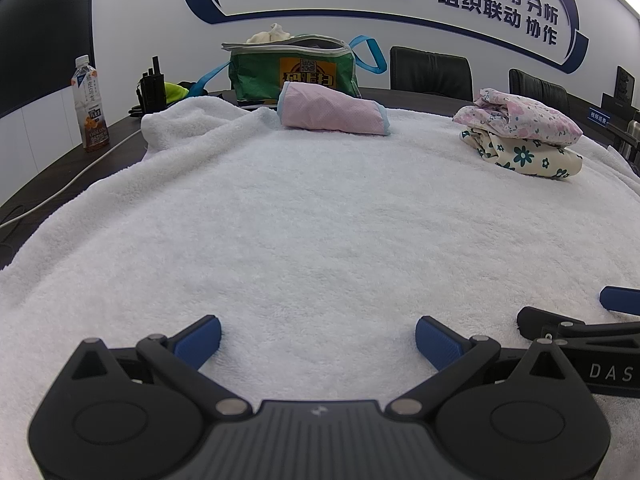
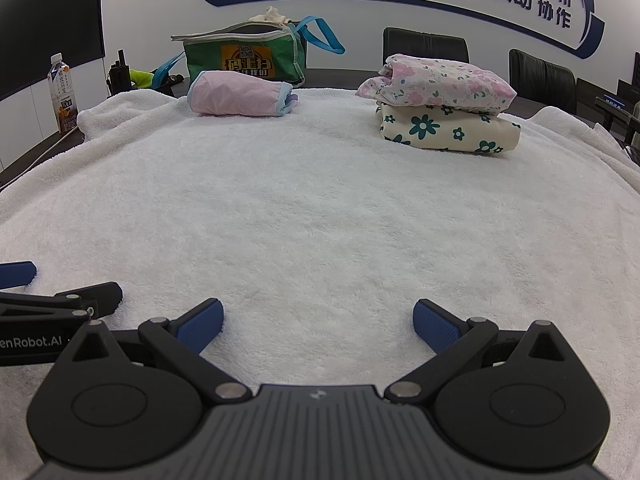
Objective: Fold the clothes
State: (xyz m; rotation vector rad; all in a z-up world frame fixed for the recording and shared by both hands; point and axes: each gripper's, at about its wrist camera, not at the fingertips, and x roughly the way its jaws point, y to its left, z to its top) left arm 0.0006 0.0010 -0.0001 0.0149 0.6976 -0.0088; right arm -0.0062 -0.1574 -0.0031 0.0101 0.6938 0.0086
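**Both tongs spread wide at the near edge, folded clothes at the far edge**

At the near edge of the table, the left tongs (image 1: 318, 338) and the right tongs (image 2: 318, 322) are held side by side, just above a white towel (image 1: 312, 216) that is spread over the table. Both are opened wide, and nothing is gripped by either. The middle of the towel is bare.

Toward the far edge, a folded pink garment (image 2: 242, 94) with pale blue trim is laid on the towel, left of centre. To the right of it, well apart, two folded garments are stacked: a pink floral piece (image 2: 438, 82) is set on top of a cream piece with dark green flowers (image 2: 448, 126).

Behind the pink garment, past the towel's far edge, a green bag (image 2: 244, 56) with blue straps is stood on the dark table (image 1: 60, 152). Its zip is undone, and a cream cloth bundle (image 1: 272, 34) is seen protruding from the top. At the far left corner a bottle of tea (image 1: 90, 104) is stood upright.
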